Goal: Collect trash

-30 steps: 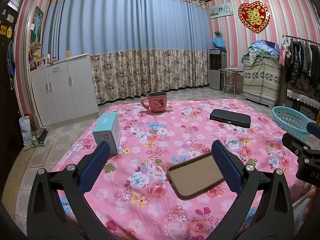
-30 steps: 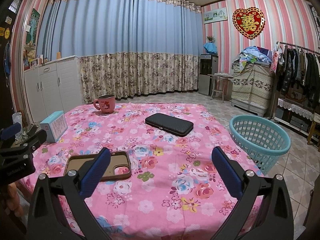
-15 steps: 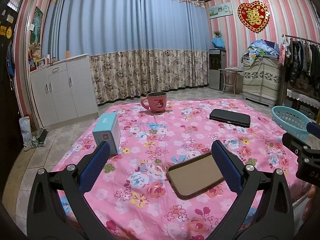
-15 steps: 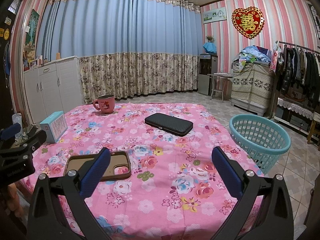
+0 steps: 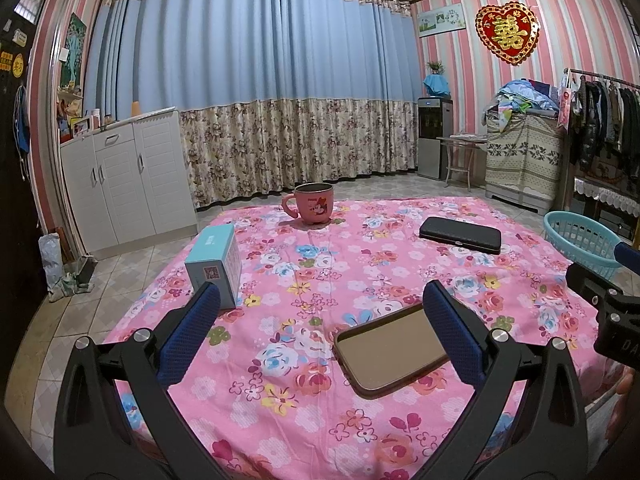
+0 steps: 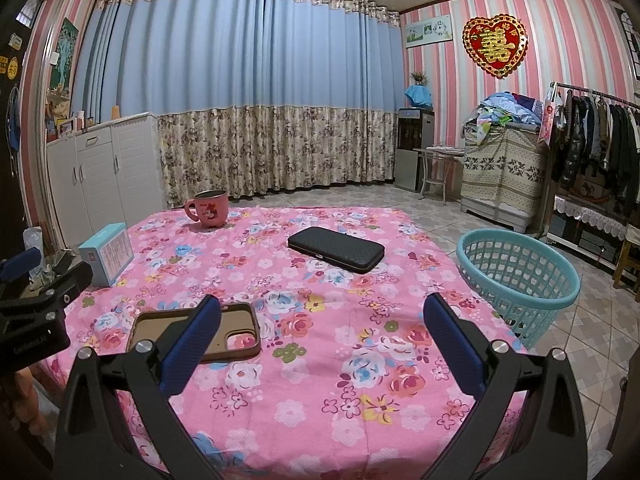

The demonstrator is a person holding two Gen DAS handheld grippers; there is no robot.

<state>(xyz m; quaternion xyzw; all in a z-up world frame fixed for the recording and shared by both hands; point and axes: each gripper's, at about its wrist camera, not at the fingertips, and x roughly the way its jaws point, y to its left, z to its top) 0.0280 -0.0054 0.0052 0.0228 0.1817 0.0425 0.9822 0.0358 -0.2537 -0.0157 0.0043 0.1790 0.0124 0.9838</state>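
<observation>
Right wrist view | basket empty (floor, beside counter) | phone case, wallet, box, mug uncollected | left hand-held gripper and right hand-held gripper wide, holding nothing | task seemingly unstarted

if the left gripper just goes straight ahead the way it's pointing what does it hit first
Probably the floral tablecloth itself: the left gripper is open, with bare cloth between its fingers. The brown phone case lies just right of centre; depth is unclear.

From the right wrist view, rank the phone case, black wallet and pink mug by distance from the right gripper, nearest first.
1. Phone case: lying flat just ahead of the right gripper, behind its left finger.
2. Black wallet: mid-table, ahead.
3. Pink mug: far edge, left.
</observation>
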